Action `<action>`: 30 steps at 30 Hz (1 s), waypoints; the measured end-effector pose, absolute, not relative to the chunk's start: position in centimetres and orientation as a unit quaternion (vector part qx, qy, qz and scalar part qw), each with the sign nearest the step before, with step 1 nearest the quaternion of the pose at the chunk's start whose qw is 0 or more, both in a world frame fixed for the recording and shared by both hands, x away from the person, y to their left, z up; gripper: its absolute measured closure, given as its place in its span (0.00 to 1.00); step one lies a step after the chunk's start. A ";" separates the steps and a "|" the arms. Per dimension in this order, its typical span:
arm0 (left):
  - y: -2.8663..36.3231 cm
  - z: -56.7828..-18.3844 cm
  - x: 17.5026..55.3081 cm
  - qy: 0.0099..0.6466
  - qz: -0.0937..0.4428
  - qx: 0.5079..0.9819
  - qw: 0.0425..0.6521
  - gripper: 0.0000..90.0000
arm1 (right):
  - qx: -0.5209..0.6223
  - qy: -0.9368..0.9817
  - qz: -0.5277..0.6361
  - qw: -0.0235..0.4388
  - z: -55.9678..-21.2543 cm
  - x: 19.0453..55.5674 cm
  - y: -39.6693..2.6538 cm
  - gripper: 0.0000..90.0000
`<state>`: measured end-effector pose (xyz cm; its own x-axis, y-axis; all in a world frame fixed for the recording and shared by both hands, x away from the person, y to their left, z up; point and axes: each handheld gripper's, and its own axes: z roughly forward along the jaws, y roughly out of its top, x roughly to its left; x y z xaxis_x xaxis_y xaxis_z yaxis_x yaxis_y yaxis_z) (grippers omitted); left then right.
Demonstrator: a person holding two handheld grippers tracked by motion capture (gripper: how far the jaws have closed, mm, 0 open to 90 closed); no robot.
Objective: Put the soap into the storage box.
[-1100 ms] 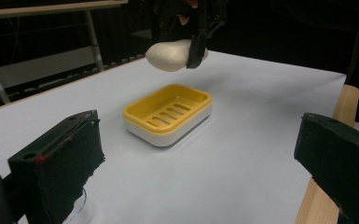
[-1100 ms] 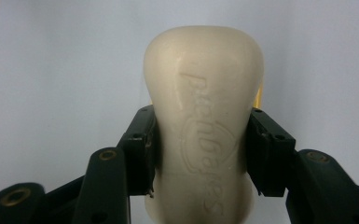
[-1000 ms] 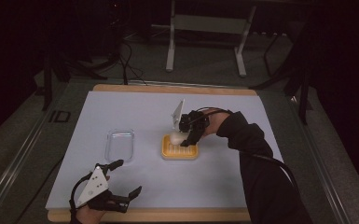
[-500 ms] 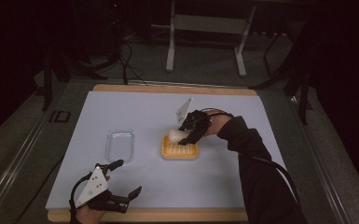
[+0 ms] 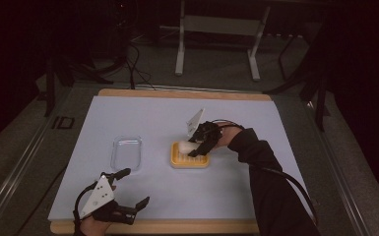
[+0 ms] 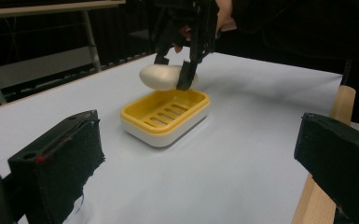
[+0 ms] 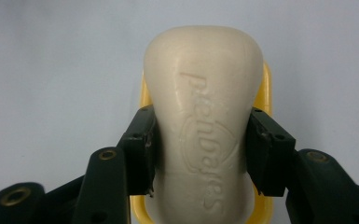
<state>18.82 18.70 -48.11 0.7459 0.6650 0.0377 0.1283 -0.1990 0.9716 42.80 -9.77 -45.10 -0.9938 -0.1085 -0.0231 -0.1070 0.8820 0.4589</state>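
Your right gripper (image 5: 197,146) pinches the soap (image 6: 167,77), now lifted clear of the yellow dish (image 6: 165,116) it sat in a second ago. Your left gripper (image 5: 128,189) waits spread near the clear lid (image 5: 126,153).

High view: fixed above the near edge, facing forward and down, far enough to take in the whole surface (image 5: 142,118) and the floor beyond. Left gripper view: low near the front edge, looking across the surface at the yellow soap dish (image 6: 165,116) from mid-range. Right gripper view: very close, looking down between its jaws onto the soap (image 7: 205,121) over that dish. All three share the dish.
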 end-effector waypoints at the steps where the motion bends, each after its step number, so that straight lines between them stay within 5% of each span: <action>1: 18.7 -48.1 18.8 0.269 0.234 0.738 0.573 0.01 | 0.056 -0.971 -0.234 0.004 -45.4 42.8 -9.8 0.55; 30: 18.7 -48.1 18.8 0.267 0.233 0.740 0.572 0.01 | 0.034 -0.977 -0.212 0.012 -49.7 43.8 -9.3 0.54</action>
